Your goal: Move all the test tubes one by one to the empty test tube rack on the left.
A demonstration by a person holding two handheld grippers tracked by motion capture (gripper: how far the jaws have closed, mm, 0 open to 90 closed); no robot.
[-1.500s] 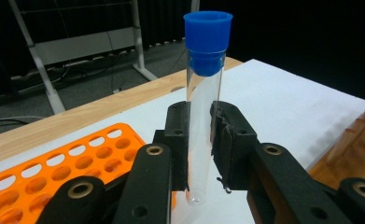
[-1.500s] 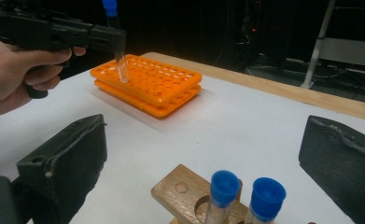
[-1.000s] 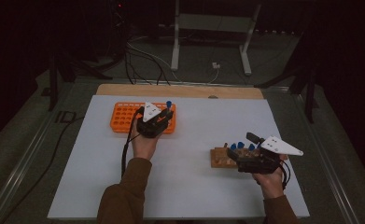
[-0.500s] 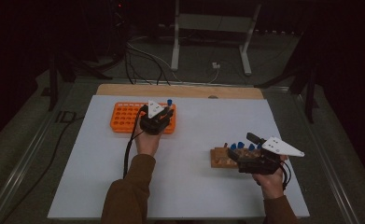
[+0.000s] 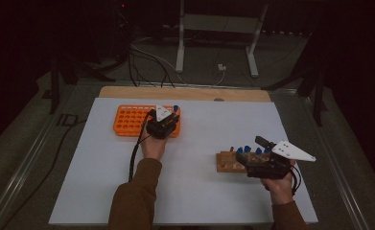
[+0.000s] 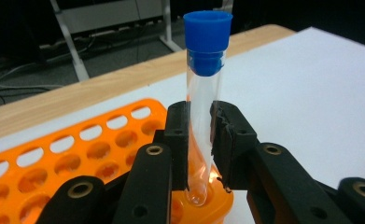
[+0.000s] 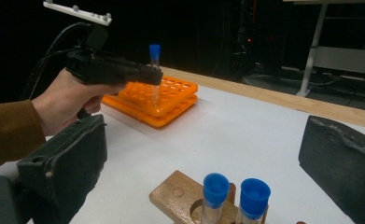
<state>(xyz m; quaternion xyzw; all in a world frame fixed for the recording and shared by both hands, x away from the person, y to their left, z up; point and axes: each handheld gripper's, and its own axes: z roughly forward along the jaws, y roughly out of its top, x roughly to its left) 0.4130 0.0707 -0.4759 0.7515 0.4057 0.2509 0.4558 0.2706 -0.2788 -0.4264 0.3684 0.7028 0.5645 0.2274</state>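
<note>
Two hand-held grippers work at the white counter [image 5: 99,191], and nearest the person sits the right hand-held gripper [image 5: 252,163], its jaws standing wide apart on either side of the wooden tube block [image 7: 180,196] with nothing between them. Blue-capped tubes [image 7: 215,191] stand upright in that block, between the open jaws as the right gripper view shows them.

Farther out, the left hand-held gripper [image 6: 200,140] is clamped on a clear test tube [image 6: 202,135], gripping the glass low on its body, well below the blue cap [image 6: 208,42]. That tube stands upright with its rounded bottom just entering a hole at the near corner of the orange rack [image 5: 127,120], whose other holes in the left gripper view look empty. Beyond the rack runs a strip of bare wood [image 5: 185,92] at the counter's far edge.

Judging from this, the step in hand is seating a tube carried over from the wooden block into the rack. The next move calls for lowering the tube straight down, kept vertical so it does not bind on the hole's rim, then parting the jaws once it rests in the rack and lifting clear without catching the cap.
</note>
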